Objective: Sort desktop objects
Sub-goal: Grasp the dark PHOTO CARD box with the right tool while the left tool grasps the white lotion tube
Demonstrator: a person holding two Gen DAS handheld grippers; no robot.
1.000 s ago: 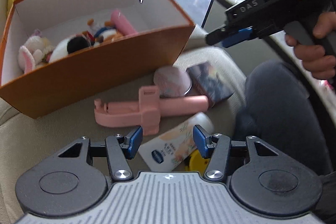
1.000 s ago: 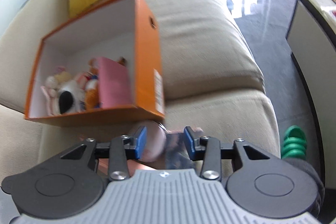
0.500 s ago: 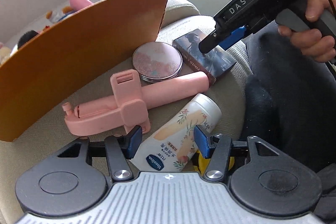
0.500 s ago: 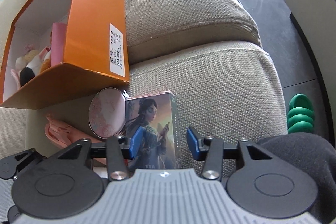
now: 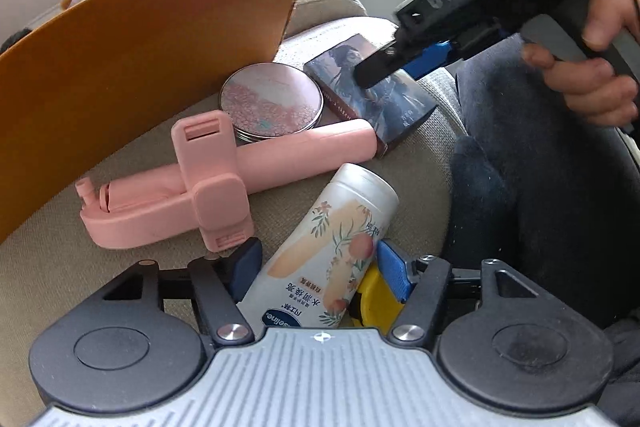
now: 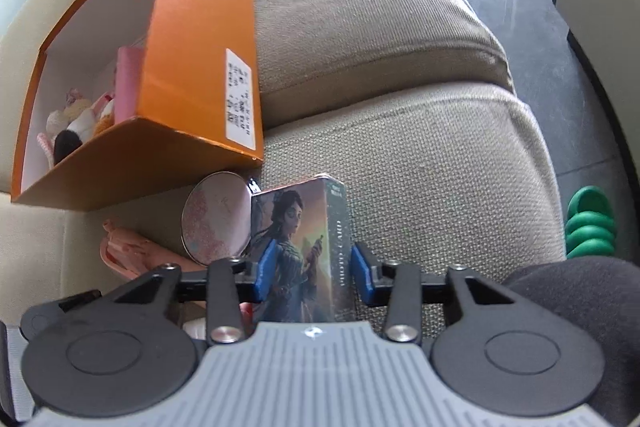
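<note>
Your left tongs (image 5: 318, 265) stand spread and have just been opening — the lotion bottle (image 5: 332, 239) lies between them on the sofa cushion (image 5: 40, 267), long axis running away from you, flat end farthest, pads not pressing; your right tongs (image 6: 313, 271) have just been closing around the card box (image 6: 304, 251), pads at its sides — whether they pinch it, I cannot tell.

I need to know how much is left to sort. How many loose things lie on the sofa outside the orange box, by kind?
Lotion bottle: 1
Pink phone holder stick: 1
Round compact: 1
Picture card box: 1
Yellow thing, mostly hidden under the bottle: 1
Total: 5
</note>
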